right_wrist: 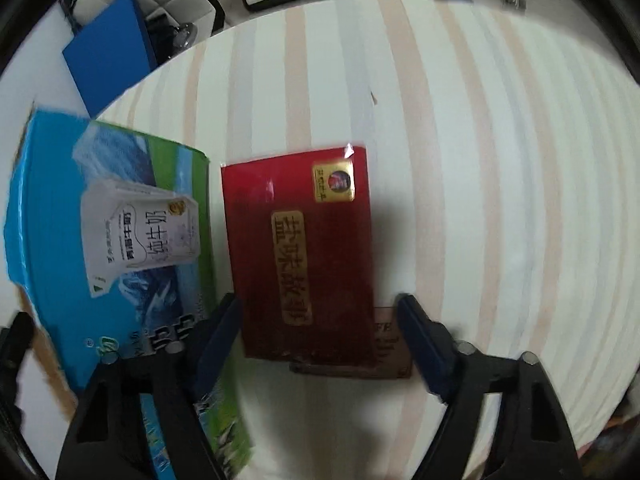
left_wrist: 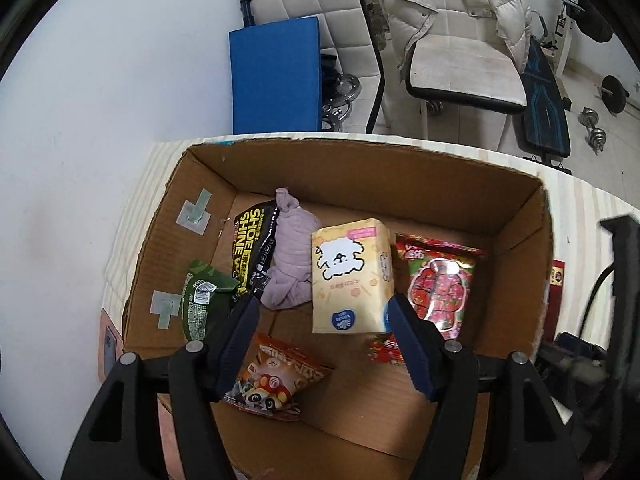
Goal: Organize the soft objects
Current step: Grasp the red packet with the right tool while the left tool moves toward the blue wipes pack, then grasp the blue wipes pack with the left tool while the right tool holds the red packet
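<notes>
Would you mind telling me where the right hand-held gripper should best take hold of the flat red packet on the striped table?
Grip the red packet across its two long edges, coming straight down: it lies flat, lengthwise between the right hand-held gripper's open jaws.

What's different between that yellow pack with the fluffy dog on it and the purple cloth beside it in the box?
The yellow pack is a squared, printed block; the purple cloth is a plain, crumpled bundle with no fixed shape. The pack looks bulkier than the cloth. Both lie inside the cardboard box, side by side.
</notes>
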`<action>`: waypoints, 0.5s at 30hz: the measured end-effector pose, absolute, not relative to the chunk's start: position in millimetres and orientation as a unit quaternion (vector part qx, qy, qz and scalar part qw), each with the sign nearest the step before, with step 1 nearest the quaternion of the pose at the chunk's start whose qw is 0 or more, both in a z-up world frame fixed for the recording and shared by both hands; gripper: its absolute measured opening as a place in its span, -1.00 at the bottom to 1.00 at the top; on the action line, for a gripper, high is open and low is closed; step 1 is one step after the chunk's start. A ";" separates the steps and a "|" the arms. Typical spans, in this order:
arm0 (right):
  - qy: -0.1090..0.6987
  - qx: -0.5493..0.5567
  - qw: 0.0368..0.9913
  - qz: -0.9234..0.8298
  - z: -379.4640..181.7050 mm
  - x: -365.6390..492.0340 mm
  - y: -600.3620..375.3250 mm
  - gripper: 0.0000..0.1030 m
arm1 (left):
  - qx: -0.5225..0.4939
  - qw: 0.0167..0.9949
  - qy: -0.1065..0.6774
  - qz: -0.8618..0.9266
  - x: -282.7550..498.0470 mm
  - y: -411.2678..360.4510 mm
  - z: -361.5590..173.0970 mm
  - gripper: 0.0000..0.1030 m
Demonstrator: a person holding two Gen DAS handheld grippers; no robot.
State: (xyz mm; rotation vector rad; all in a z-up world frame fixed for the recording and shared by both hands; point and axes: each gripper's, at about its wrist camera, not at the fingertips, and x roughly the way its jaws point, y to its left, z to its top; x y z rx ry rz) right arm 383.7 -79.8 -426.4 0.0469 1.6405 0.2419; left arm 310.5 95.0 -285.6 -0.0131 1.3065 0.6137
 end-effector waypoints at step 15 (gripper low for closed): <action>0.703 0.021 0.707 0.074 -378.9 347.0 -151.9 -0.82 | -0.004 0.777 0.607 0.164 315.2 36.7 -264.0 0.30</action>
